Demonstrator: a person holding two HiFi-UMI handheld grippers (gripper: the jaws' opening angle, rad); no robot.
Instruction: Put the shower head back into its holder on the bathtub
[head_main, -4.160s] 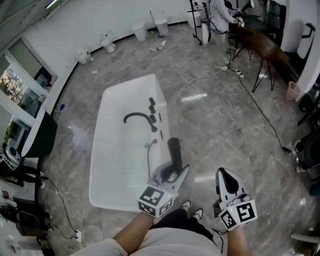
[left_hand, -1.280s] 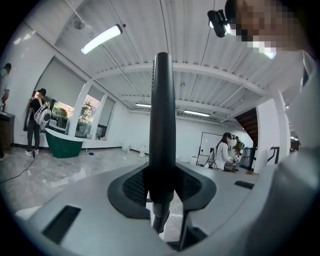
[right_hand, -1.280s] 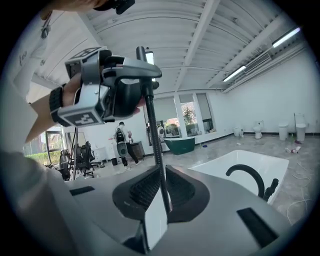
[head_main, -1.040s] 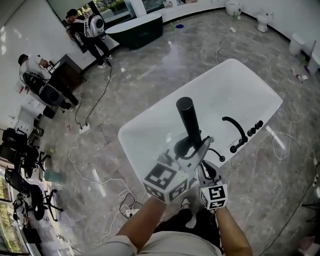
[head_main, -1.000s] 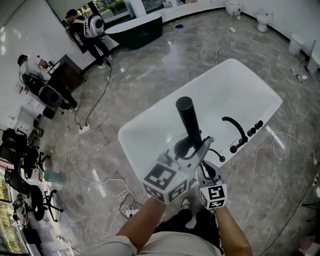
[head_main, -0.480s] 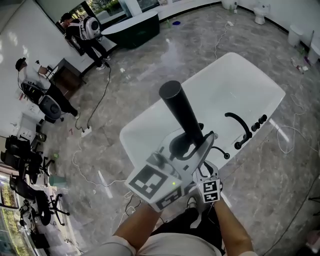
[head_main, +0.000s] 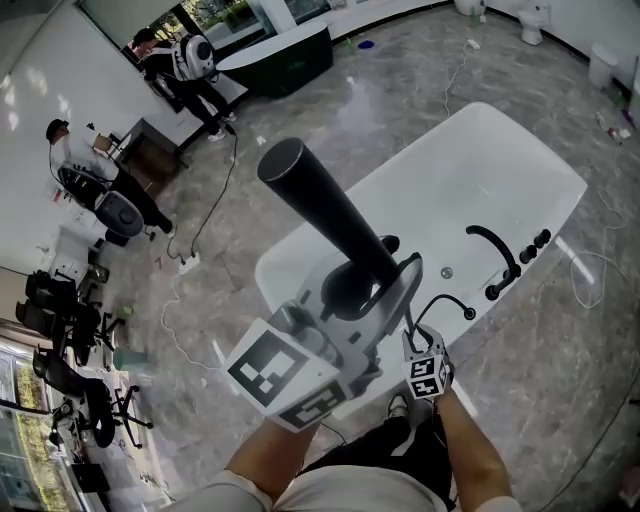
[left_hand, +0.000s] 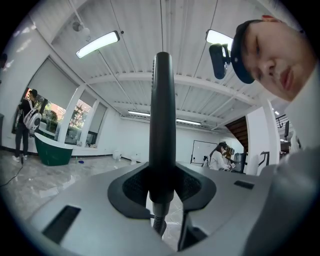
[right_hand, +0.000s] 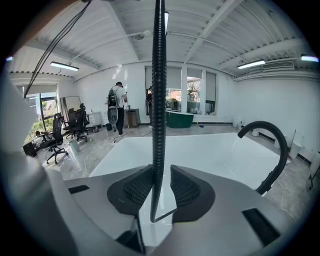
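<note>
your left gripper (head_main: 365, 275), close at centre, is clamped on the black shower head (head_main: 320, 215), which tilts up toward 11 o'clock. at its 5 o'clock, your right gripper (right_hand: 161, 186) has its jaws narrowly apart, with the ribbed hose (right_hand: 159, 100) running between them, unpinched. beyond, at 1 o'clock, lies the white bathtub (head_main: 470, 180) with its black faucet (head_main: 497, 250).

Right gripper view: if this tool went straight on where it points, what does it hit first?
The ribbed hose, standing between its open jaws; beyond it, probably the inside of the white bathtub.
</note>
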